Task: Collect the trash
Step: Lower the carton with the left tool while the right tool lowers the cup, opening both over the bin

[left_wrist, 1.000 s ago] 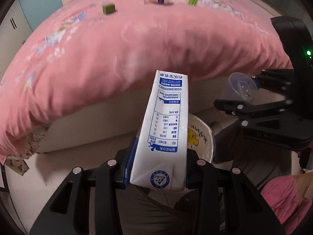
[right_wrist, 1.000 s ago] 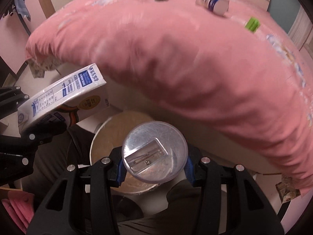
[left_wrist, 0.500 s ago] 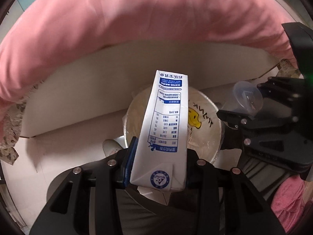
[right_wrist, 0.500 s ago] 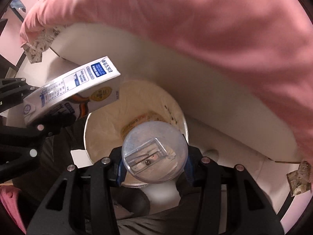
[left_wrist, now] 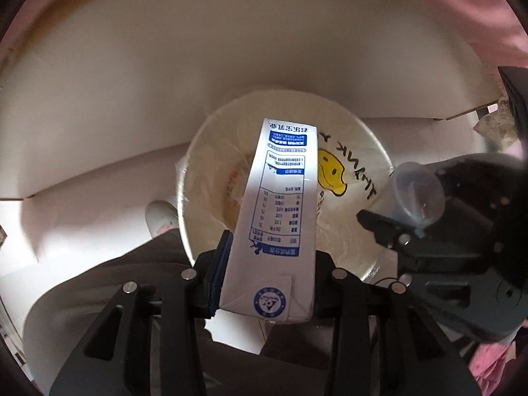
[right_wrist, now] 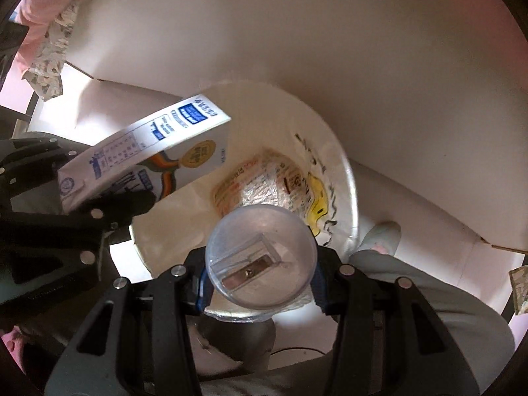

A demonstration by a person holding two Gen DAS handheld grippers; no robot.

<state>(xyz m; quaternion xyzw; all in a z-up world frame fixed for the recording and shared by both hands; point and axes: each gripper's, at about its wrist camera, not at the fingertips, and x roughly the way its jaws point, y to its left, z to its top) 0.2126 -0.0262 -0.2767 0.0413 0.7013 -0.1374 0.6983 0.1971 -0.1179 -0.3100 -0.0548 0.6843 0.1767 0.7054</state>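
Observation:
My left gripper is shut on a white and blue milk carton and holds it over the open trash bin, which is lined with a white bag bearing a yellow smiley. My right gripper is shut on a round clear plastic pencil sharpener and holds it above the bin's near rim. The carton and the left gripper show at the left of the right wrist view. The sharpener shows at the right of the left wrist view. A crumpled wrapper lies inside the bin.
The white bed base rises just behind the bin, with the pink bedspread hanging over it. The person's trouser legs and a foot are beside the bin on the pale floor.
Both grippers have tilted down and moved in over the bin. The bed top with its scattered items has left view. The carton and the sharpener now hang above the bin opening.

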